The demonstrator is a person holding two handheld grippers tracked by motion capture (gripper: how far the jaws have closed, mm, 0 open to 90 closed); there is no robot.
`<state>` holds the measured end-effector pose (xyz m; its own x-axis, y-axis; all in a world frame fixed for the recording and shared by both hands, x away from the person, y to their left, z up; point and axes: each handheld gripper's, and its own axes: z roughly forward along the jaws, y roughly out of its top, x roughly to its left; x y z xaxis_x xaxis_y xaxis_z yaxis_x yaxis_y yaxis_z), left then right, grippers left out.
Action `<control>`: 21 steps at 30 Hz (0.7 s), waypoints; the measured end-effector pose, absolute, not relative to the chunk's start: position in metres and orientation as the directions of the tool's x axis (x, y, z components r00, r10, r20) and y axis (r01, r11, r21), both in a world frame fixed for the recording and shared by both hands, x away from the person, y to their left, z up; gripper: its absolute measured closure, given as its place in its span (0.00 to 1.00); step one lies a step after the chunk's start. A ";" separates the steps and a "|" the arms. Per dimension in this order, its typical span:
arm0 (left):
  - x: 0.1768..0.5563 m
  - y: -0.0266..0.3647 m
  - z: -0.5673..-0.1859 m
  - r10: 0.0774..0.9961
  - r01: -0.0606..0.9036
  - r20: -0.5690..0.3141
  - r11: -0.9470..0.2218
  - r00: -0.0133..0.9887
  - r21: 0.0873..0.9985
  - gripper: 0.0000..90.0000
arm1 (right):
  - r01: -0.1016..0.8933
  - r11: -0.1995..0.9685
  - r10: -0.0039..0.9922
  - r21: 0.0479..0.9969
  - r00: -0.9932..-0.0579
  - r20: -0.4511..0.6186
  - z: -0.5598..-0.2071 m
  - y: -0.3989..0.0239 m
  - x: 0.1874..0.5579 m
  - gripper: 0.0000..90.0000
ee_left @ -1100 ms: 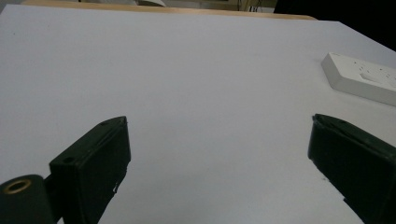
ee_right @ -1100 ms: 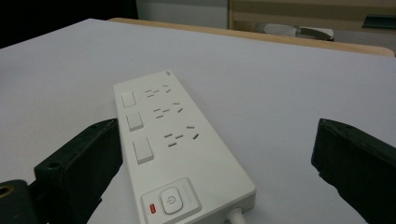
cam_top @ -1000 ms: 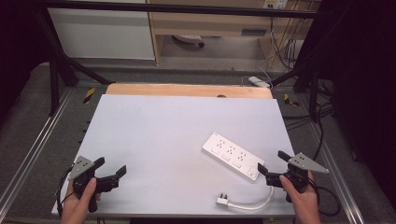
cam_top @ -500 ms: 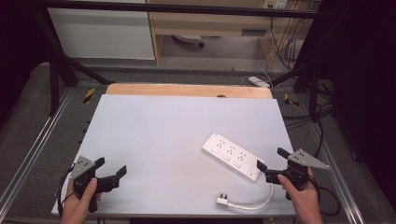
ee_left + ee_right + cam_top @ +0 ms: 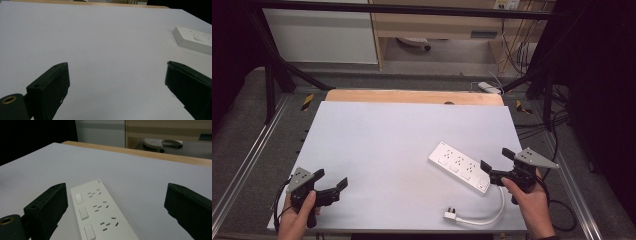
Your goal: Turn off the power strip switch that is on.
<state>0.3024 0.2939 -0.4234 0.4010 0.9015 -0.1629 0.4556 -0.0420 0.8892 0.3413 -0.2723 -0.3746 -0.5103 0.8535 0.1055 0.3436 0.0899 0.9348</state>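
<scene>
A white power strip (image 5: 460, 167) with three sockets and switches lies slantwise on the white table (image 5: 402, 140), right of centre. Its white cable (image 5: 492, 212) loops to a plug (image 5: 451, 215) near the front edge. My right gripper (image 5: 497, 162) stands open just at the strip's near right end, held by a hand. In the right gripper view the strip (image 5: 100, 212) runs between the two wide-apart jaws. My left gripper (image 5: 331, 179) is open at the front left, over bare table. The left gripper view catches the strip's end (image 5: 193, 40) far to the right.
A wooden strip (image 5: 412, 96) borders the table's far edge. Metal frame rails (image 5: 247, 160) run along both sides. A second white power strip (image 5: 488, 87) and cables lie on the floor beyond the far right corner. A cabinet (image 5: 322, 35) stands behind.
My right gripper has shifted slightly left, closer to the power strip's end. The left gripper has stayed where it was.
</scene>
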 end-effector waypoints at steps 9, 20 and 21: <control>0.302 0.294 -0.424 0.901 0.459 -0.162 -0.046 0.403 0.887 0.06 | 0.359 0.143 0.844 0.922 -0.531 0.075 -0.363 -0.259 0.354 0.08; 0.303 0.294 -0.424 0.900 0.457 -0.166 -0.041 0.403 0.888 0.06 | 0.374 0.181 0.827 0.910 -0.558 0.065 -0.359 -0.238 0.367 0.08; 0.303 0.294 -0.424 0.900 0.457 -0.166 -0.041 0.403 0.888 0.06 | 0.374 0.181 0.827 0.910 -0.558 0.065 -0.359 -0.238 0.367 0.08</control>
<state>0.3025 0.2939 -0.4237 0.4034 0.8999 -0.1660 0.4572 -0.0411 0.8884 0.3668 -0.2385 -0.3588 -0.5578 0.8274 0.0648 0.3738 0.1807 0.9097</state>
